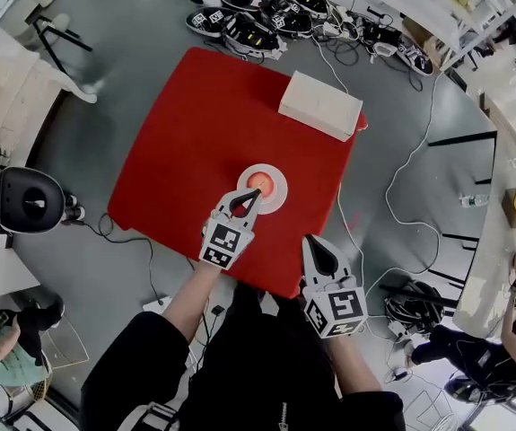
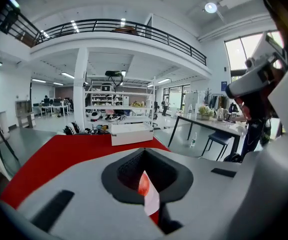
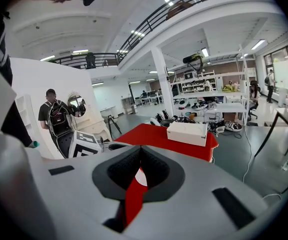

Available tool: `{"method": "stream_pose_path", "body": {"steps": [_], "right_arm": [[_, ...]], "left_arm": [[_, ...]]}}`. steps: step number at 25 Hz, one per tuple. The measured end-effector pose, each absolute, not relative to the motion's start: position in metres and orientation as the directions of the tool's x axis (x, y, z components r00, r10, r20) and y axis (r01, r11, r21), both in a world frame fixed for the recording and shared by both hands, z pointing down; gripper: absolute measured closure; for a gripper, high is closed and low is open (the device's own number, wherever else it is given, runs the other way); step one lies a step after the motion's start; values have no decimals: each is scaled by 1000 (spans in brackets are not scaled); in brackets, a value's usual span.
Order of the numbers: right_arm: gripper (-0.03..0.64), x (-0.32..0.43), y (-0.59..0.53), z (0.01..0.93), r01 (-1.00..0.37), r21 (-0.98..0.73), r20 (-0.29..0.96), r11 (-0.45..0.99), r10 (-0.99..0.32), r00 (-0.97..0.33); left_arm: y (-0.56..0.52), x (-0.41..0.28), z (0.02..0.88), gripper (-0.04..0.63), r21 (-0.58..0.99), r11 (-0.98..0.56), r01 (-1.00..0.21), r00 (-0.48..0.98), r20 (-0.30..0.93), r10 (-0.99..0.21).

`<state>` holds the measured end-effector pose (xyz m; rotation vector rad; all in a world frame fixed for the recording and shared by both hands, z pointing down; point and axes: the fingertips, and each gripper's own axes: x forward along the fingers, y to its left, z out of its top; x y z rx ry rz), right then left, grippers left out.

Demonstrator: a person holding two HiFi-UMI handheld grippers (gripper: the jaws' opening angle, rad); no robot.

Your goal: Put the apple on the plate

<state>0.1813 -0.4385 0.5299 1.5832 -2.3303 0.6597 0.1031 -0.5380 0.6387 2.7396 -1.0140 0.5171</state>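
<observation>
A red apple [image 1: 260, 183] lies on a small white plate [image 1: 276, 197] near the middle of the red table [image 1: 186, 133]. My left gripper [image 1: 248, 194] hovers at the plate's near-left rim, jaws shut with nothing in them. In the left gripper view only a slit between the shut jaws shows a sliver of the apple [image 2: 142, 183] and the plate [image 2: 152, 202]. My right gripper [image 1: 311, 240] hangs shut over the table's near edge, to the right of the plate and apart from it. Its own view shows a strip of red table [image 3: 131, 200] and a bit of plate [image 3: 140, 178].
A white box [image 1: 320, 106] sits at the table's far right corner. Shoes and gear [image 1: 249, 16] crowd the floor behind the table, and cables [image 1: 392, 187] trail on the right. A black round device [image 1: 20, 200] stands on the left. A person [image 1: 473, 357] crouches at the lower right.
</observation>
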Motion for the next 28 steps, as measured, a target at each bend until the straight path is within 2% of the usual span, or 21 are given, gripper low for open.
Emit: {"method": "stream_pose_path", "body": {"steps": [10, 28], "right_arm": [[606, 171, -440, 513, -914, -229, 399, 334, -824, -401], [606, 132, -435, 510, -892, -242, 372, 382, -812, -449]], "left_arm": [[-498, 97, 579, 589, 90, -765, -638, 731, 385, -564], [-475, 57, 518, 589, 25, -746, -665, 708, 339, -620]]}}
